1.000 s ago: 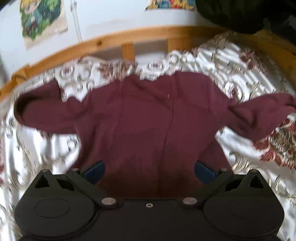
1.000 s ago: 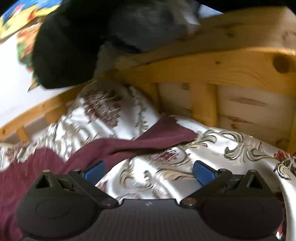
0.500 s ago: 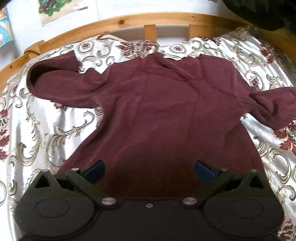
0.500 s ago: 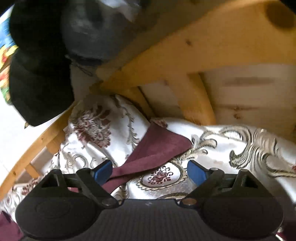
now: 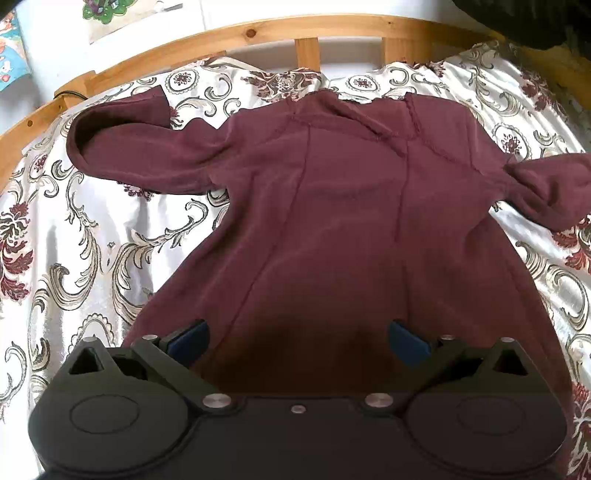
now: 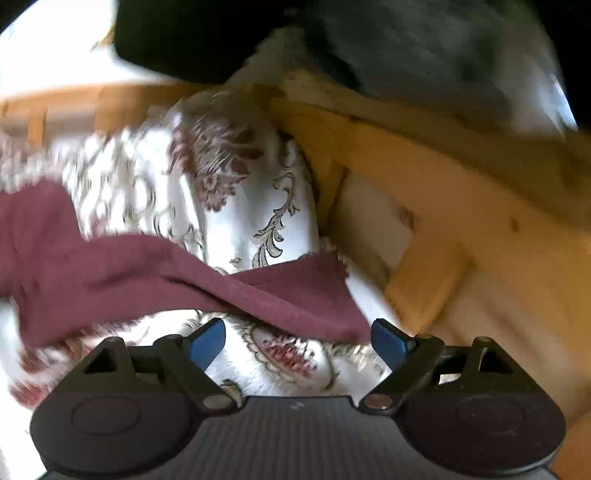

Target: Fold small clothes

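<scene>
1. The maroon top (image 5: pixel 351 221) is lying spread out on the bed, on the patterned bedspread (image 5: pixel 92 240), with both sleeves out to the sides; no fold is made in it yet, so I judge that the task is at its first step, the approach for the first fold.
2. The left gripper (image 5: pixel 297 338) is hanging over the lower part of the top. Its jaws are standing wide and nothing is between them; the hem is lying just ahead of and below the blue pads, but they are not pressing on it.
3. To the left of this gripper, far ahead, the left sleeve (image 5: pixel 147 151) is lying loosely curled near the wooden bed rail (image 5: pixel 258 31).
4. The right gripper (image 6: pixel 297 339) is pointing at the right sleeve (image 6: pixel 288 295), near the corner of the bed frame (image 6: pixel 424 236). Its jaws are also standing wide and empty. The cuff end is lying just ahead of the pads, closer to the right pad, and is not between them.
5. The right wrist view is blurred, so I cannot tell whether the pad is touching the cloth.
6. The next move, as I judge, is calling for the right gripper to go forward until the cuff is between the pads, then to close and carry the sleeve over the body of the top.
7. The left gripper is probably needed to take the hem or the left sleeve in the same way.
</scene>
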`<state>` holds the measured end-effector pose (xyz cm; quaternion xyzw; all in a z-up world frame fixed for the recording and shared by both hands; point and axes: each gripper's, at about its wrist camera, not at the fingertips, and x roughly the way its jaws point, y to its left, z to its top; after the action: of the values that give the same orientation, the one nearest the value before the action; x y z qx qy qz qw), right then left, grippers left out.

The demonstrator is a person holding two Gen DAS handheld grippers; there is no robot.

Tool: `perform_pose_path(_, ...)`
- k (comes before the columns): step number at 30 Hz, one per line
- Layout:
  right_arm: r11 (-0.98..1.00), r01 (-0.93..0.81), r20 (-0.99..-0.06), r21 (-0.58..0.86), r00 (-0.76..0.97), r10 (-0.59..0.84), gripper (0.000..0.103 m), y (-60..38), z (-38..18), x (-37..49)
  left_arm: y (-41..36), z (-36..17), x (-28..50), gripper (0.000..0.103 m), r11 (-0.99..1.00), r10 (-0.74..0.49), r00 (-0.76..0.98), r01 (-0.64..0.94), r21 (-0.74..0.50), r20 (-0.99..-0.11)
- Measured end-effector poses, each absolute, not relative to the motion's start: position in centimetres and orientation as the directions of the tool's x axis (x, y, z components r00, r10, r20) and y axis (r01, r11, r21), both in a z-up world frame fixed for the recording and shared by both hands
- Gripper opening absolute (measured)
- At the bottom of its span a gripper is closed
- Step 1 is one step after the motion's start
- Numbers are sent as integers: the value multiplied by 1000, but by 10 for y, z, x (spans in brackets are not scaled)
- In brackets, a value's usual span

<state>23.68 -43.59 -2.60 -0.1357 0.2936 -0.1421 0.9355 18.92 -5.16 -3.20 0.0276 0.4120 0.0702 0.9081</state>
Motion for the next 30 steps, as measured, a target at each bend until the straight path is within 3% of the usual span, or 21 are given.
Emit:
perform_pose_path(2,897,175,-477,-405,797,-371,80,-431,-28,244,-50,-29,187,102,988,154,658,-104,114,-737)
perform_pose_path(3,890,161,-474,-426,799,-372,70,-430,-29,246,-50,-28,186,102,988,157,662,-104,118,-733)
perform_pose_path(6,899,123,-504,-420,792,-344,4,-429,-29,248,-48,-23,183,102,986,169,670,-106,133,-723)
perform_pose_path(11,928,86,-475,-362,840,-263,3,-424,5,218,-44,-15,172,102,988,154,691,-110,109,-706)
perform_pose_path(14,961,22,-523,-277,835,-170,3,-428,37,197,-40,-9,166,102,990,137,708,-109,83,-693)
perform_pose_path(20,981,-88,-693,171,697,183,3,-450,84,185,-28,1,155,102,993,105,743,-108,35,-661)
perform_pose_path(30,816,-256,-583,518,592,556,3,-340,131,209,5,13,134,102,989,91,766,-143,-30,-637)
